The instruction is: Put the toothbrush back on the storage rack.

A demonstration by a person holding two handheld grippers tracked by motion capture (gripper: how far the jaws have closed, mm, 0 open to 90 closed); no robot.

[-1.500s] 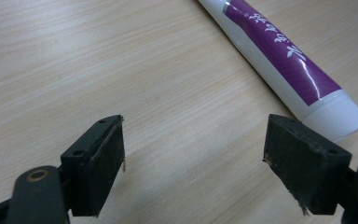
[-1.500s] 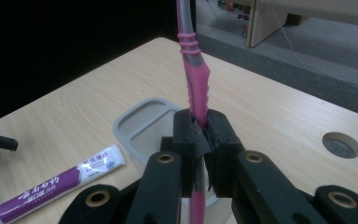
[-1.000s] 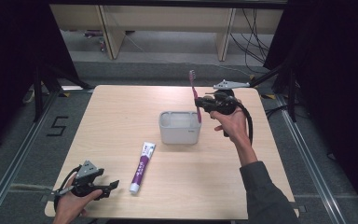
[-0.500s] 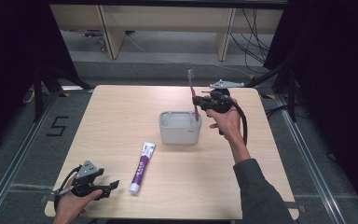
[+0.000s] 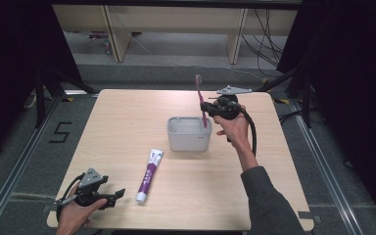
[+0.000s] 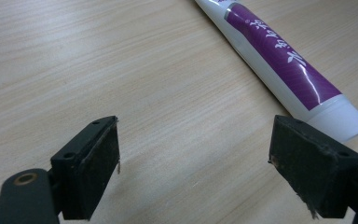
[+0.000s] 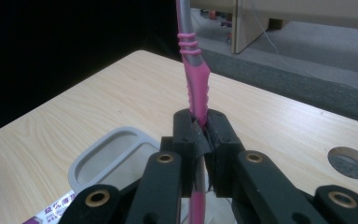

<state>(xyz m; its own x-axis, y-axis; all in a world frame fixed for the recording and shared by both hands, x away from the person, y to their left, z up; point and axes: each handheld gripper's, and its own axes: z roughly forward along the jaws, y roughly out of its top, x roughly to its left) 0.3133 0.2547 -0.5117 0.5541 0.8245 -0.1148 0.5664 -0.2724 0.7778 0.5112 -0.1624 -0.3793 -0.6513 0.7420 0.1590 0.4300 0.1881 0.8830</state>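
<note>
Light wood table (image 5: 127,112) on grey floor (image 5: 24,161); black curtains (image 5: 10,44) either side, wooden shelving (image 5: 176,19) behind.

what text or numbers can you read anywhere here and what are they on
"5": dark floor marking left of the table.
White script on the purple band of the toothpaste tube: looks like Chinese characters, too stylised and angled to read.
Small print on the tube's corner in the right gripper view: too blurred to read.
Pink toothbrush and grey holder: no lettering to be seen.
</note>
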